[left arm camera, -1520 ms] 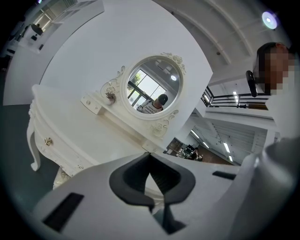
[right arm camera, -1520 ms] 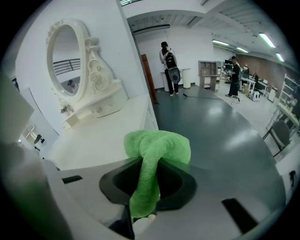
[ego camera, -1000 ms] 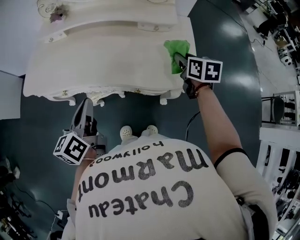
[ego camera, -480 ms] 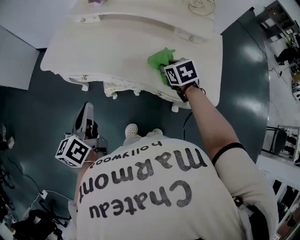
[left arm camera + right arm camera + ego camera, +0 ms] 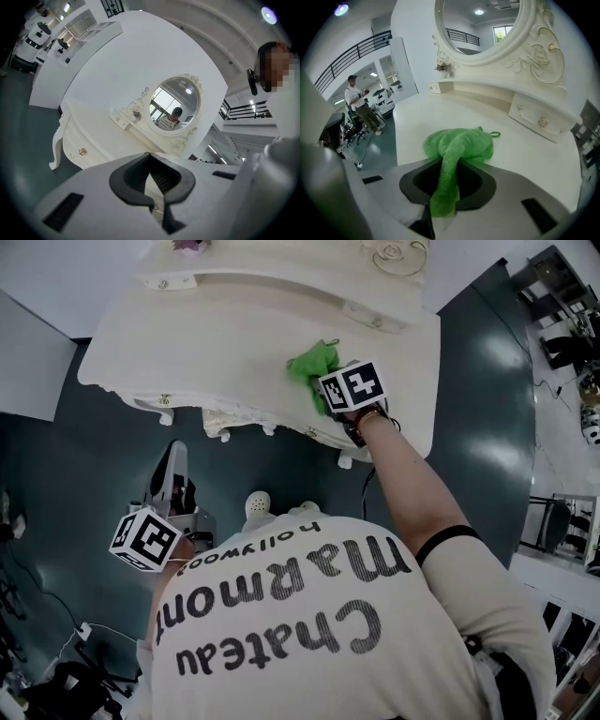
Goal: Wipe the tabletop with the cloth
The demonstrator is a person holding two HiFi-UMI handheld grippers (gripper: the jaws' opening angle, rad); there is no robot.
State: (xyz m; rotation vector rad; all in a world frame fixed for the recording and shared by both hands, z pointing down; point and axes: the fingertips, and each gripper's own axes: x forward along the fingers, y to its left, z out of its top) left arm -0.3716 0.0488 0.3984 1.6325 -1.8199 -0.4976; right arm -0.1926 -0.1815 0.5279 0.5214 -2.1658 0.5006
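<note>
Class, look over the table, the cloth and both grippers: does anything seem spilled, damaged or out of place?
Nothing stands out. The green cloth lies bunched on the tabletop, one end pinched in the right gripper's jaws; the left gripper is shut, empty, off the table.

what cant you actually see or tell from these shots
Head view: the tips of the right claw, hidden under its marker cube.
Right gripper view: the tabletop beneath the green cloth, covered by the cloth itself.
All views: dust or marks on the tabletop, too faint to tell.
</note>
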